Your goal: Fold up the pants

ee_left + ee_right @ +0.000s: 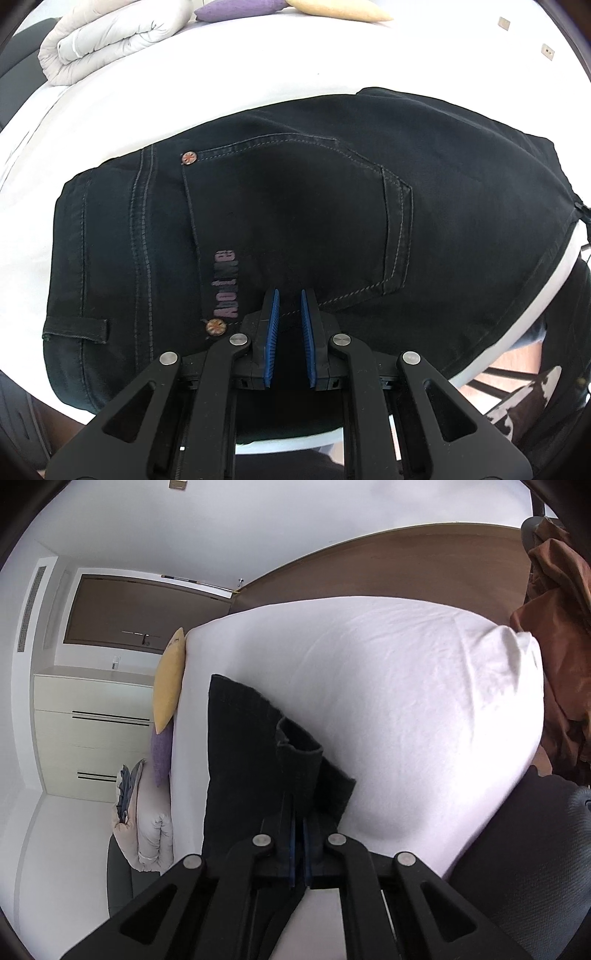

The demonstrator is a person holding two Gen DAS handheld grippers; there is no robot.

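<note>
Left wrist view: black pants [295,206] lie flat on the white bed sheet [258,88], seat side up, back pocket [295,221] in the middle of the picture, two copper rivets at its corners, a pinkish embroidered word along one pocket edge, a belt loop [75,328] at far left. Left gripper [289,302] hangs over the pocket's lower edge, blue pads [272,332] nearly together with only a narrow slit between; no cloth shows in the slit, so whether it pinches any fabric cannot be told. Folded pale duvet [110,37] at the top left of the bed, purple cushion [236,9] and yellow cushion [340,9] beside it at the top edge.

Right wrist view: right gripper [299,834] is clamped tight on a fold of the dark pants [240,757]; cloth runs up between the pads and stands as a raised flap [299,749] ahead of the fingers. The rest of the pant leg lies on the white sheet [406,701]. Brown headboard [406,557] behind the bed, cream drawer unit [92,731] against the wall on the left, rust-brown garment [557,646] hanging at the right edge.
</note>
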